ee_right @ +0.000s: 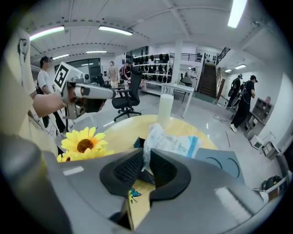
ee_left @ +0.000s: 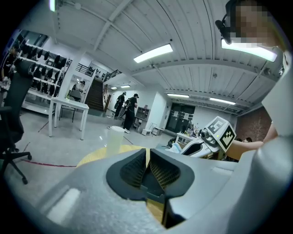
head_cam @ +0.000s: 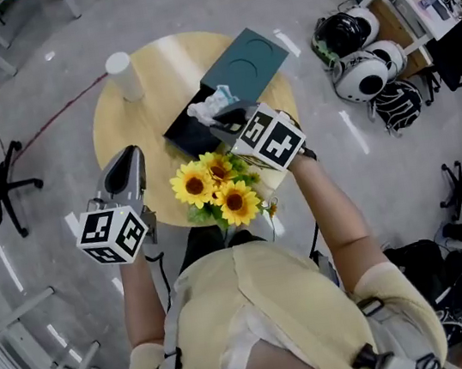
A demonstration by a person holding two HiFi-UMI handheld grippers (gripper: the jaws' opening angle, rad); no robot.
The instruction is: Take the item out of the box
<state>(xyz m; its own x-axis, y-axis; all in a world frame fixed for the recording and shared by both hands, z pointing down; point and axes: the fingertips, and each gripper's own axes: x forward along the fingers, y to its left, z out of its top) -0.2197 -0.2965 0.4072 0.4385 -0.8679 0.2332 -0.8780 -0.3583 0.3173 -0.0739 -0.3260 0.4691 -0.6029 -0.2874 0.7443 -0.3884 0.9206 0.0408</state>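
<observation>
Pinching the white packet [ee_right: 170,142] by its crumpled edge, the right tongs [ee_right: 145,159] hold it at the open box [head_cam: 179,133], ready for lifting out; the left tongs [ee_left: 147,167] hang aside, closed and empty.

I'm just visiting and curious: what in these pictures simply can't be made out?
Inside of the box: head view, mostly covered by the packet and right gripper.
Print on the packet: right gripper view, crumpled and too small.
The table, near edge: head view, behind sunflowers.
</observation>
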